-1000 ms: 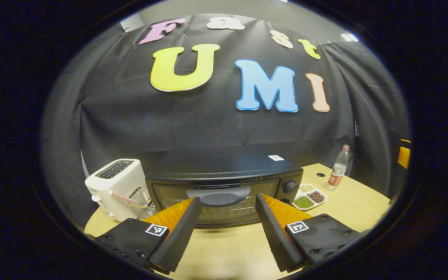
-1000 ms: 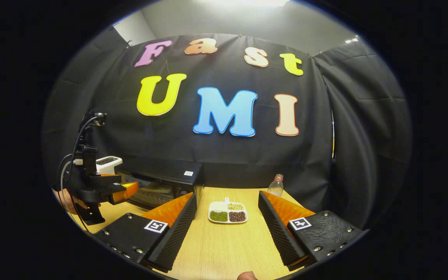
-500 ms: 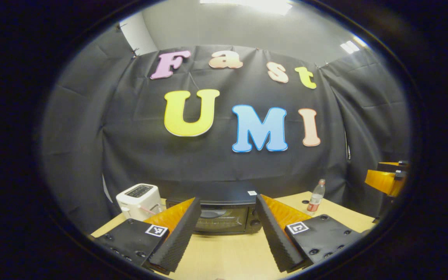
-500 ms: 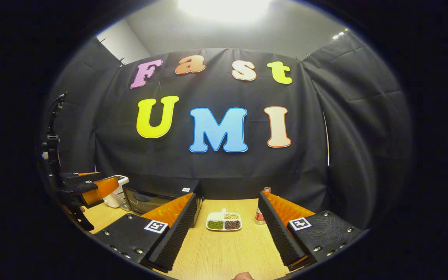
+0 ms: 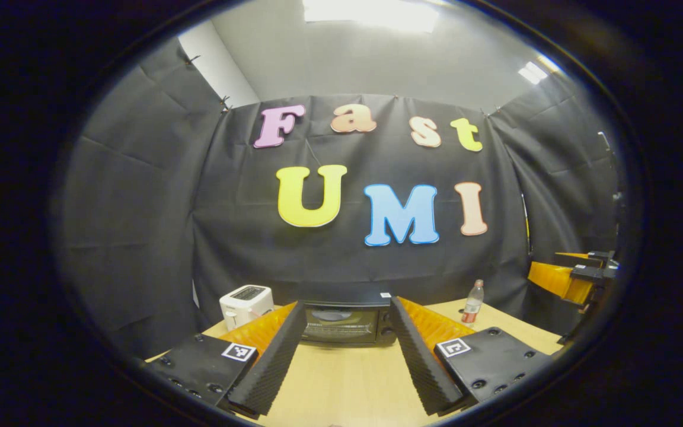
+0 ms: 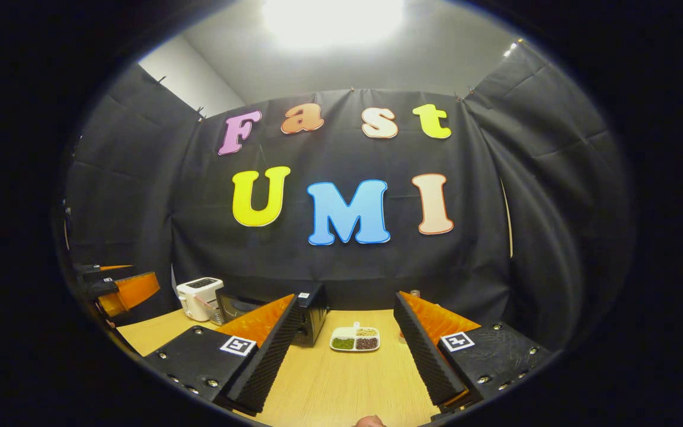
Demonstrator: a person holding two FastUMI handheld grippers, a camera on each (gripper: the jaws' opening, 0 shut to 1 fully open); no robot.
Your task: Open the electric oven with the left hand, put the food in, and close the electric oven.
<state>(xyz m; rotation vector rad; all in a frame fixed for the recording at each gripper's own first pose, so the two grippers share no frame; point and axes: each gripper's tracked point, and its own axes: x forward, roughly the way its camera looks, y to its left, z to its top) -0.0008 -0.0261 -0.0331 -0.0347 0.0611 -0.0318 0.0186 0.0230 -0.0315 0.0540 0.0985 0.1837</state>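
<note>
The black electric oven (image 5: 341, 323) stands at the back of the wooden table (image 5: 347, 385) with its glass door closed. My left gripper (image 5: 347, 303) is open, well back from the oven and level with it, holding nothing. The food is a white divided tray (image 6: 355, 339) of green, brown and pale grains, lying on the table right of the oven (image 6: 313, 314). My right gripper (image 6: 346, 299) is open and empty, some way in front of the tray. The left gripper (image 6: 122, 290) shows at the far left, and the right gripper (image 5: 567, 279) at the far right edge.
A white toaster (image 5: 246, 302) stands left of the oven, and shows again as the toaster (image 6: 199, 296). A plastic bottle (image 5: 472, 302) with a red label stands at the back right. Bare table (image 6: 341, 385) lies between the grippers and the objects.
Both grippers have drawn back and tilted up; the oven and tray now look smaller and farther away. Both stay open. The oven door stays closed.
</note>
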